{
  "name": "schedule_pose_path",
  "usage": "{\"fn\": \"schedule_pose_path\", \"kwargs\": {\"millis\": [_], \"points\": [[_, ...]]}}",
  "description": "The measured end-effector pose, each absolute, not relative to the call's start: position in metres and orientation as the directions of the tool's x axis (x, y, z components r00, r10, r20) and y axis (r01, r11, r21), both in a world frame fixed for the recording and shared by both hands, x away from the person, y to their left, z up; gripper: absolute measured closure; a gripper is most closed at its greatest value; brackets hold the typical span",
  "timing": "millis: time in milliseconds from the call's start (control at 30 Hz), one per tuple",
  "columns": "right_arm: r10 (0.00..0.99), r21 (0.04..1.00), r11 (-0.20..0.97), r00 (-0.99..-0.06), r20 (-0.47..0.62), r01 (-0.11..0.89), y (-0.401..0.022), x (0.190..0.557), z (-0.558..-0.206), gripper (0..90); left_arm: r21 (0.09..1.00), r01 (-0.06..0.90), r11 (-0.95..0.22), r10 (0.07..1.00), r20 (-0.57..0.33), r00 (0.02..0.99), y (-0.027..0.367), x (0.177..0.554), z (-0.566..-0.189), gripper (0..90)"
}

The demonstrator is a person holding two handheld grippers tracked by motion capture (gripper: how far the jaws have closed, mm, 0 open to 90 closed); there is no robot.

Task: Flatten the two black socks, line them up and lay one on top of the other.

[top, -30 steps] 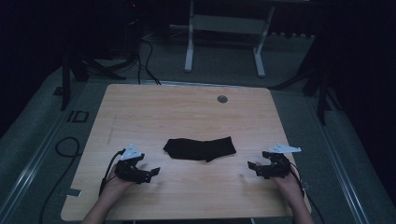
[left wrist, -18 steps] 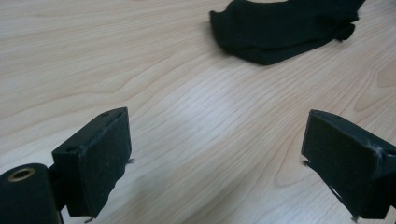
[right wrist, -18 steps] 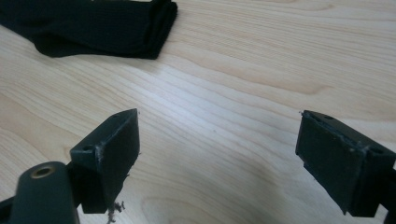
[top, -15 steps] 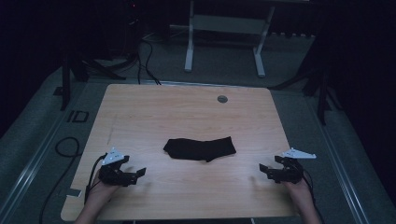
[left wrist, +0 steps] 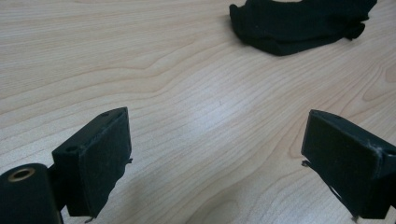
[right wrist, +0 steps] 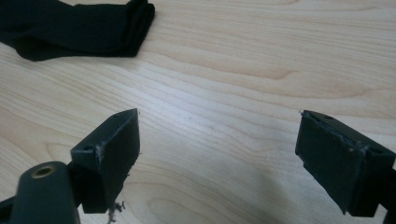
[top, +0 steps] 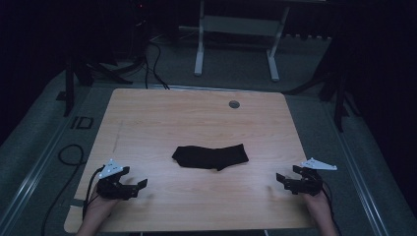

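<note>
While one black sock (top: 210,157) lies flat and folded near the middle of the pale wooden surface (top: 162,118), both claws rest well apart from it, toward the near edge. The sock's long side runs across the surface, with a small bulge at its near edge. In the left gripper view the sock (left wrist: 299,23) sits at the top, beyond bare wood; in the right gripper view the sock (right wrist: 74,28) sits at the top left, its layered cuff end pointing toward the middle of that view.

To the near left of the sock, the left claw (top: 135,186) is held low over the surface by a hand (top: 96,211). Its jaws stand wide apart and hold nothing. To the near right of the sock, the right claw (top: 284,181) is held the same way by the other hand (top: 319,209), jaws also spread wide and empty.

Judging from this layout, the work on the sock looks either not yet begun or finished, with both claws parked at rest. If more handling is meant, the next move would call for bringing one claw inward to the sock's nearest end, lowering it until one jaw slides under the fabric edge, then closing on the cloth.

Count: one sock, two claws, two hands, one surface. Beyond the sock, near the far edge, sits one small round grommet (top: 234,104). Farther still, on the dark floor, stands one white frame (top: 236,39).
</note>
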State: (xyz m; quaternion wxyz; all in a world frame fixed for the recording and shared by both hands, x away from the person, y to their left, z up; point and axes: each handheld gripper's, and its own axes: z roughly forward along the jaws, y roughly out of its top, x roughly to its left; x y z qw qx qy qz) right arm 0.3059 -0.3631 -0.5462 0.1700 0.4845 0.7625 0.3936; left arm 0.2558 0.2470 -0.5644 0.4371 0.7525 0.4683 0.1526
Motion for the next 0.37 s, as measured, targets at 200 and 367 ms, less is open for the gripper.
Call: {"fn": "schedule_pose_path", "kwargs": {"millis": [200, 367], "points": [[0.880, 0.766, 0.208, -0.458, 0.124, 0.608, -0.3665, 0.3053, -0.5471, 13.6, 0.805, 0.567, -0.173, 0.838, -0.182, 0.515, 0.2475, 0.2553, -0.5648, 8.7], [0.880, 0.765, 0.209, -0.459, 0.125, 0.609, -0.3667, 0.3061, -0.5472, 13.7, 0.803, 0.567, -0.183, 0.837, -0.175, 0.519, 0.2462, 0.2545, -0.5660, 8.8]]}}
